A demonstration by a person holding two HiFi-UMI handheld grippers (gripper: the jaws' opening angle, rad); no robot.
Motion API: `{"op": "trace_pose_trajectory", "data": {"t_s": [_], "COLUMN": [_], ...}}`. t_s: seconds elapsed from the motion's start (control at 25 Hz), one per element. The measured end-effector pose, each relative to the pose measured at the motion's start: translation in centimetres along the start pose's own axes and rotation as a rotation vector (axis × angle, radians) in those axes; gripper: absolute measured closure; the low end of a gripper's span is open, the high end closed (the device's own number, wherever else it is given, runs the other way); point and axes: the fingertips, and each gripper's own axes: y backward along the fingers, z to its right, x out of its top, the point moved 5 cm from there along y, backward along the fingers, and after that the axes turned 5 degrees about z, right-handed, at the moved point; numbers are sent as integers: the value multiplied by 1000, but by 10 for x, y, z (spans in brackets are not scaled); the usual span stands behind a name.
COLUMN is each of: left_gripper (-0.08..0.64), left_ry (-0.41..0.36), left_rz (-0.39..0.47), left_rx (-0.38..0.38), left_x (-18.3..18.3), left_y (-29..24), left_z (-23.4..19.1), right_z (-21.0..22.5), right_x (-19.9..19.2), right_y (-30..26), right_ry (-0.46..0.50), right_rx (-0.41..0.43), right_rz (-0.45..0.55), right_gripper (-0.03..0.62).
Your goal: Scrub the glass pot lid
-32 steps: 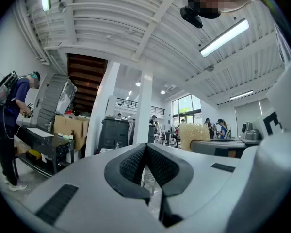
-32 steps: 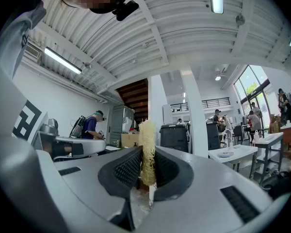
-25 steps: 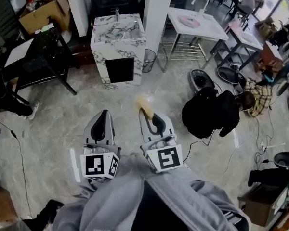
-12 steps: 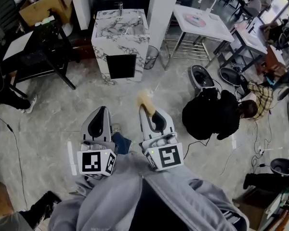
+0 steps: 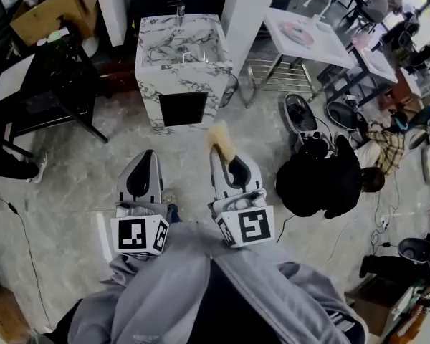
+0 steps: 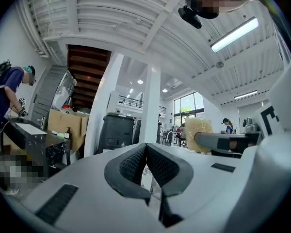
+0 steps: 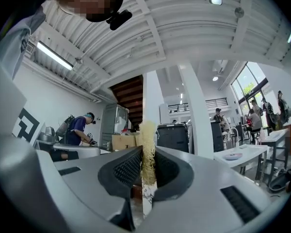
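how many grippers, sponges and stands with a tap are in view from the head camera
grippers: 2, left gripper and right gripper
sponges: 1, yellow sponge in the right gripper
stands with a tap: 2, marbled stand and white table
total: 5

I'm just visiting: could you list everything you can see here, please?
sink unit: one, white marble pattern, ahead across the floor.
white table: one, bearing a faucet and a pink dish, far right.
cardboard box: one, brown, far left.
crouching person: one, black clothes, right.
scrubbing pad: one, yellow, in the right gripper.
left gripper: one, grey, shut, empty.
right gripper: one, grey, shut on the pad.
sleeves: grey, bottom.
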Motion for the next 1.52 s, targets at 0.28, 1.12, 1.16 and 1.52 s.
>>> {"op": "trace_pose_trajectory", "data": {"t_s": [0.28, 1.12, 1.16, 1.52], "left_gripper": [546, 546, 546, 546], "left_ry": [6, 40, 42, 32], "left_rz": [-12, -20, -16, 20], "left_rx": [-58, -128, -116, -14], "left_x": [1, -31, -35, -49], "left_y": [-95, -234, -239, -354], "left_z": [-70, -174, -180, -205], "right_z": [13, 43, 45, 125], "right_x": [-22, -73, -77, -97], "right_y": [-100, -269, -279, -393], "right_ry": [-31, -26, -26, -16], "right_rx": [-75, -106, -90, 22], "right_rz": [-41, -53, -49, -31], "right_gripper": [532, 532, 532, 532]}}
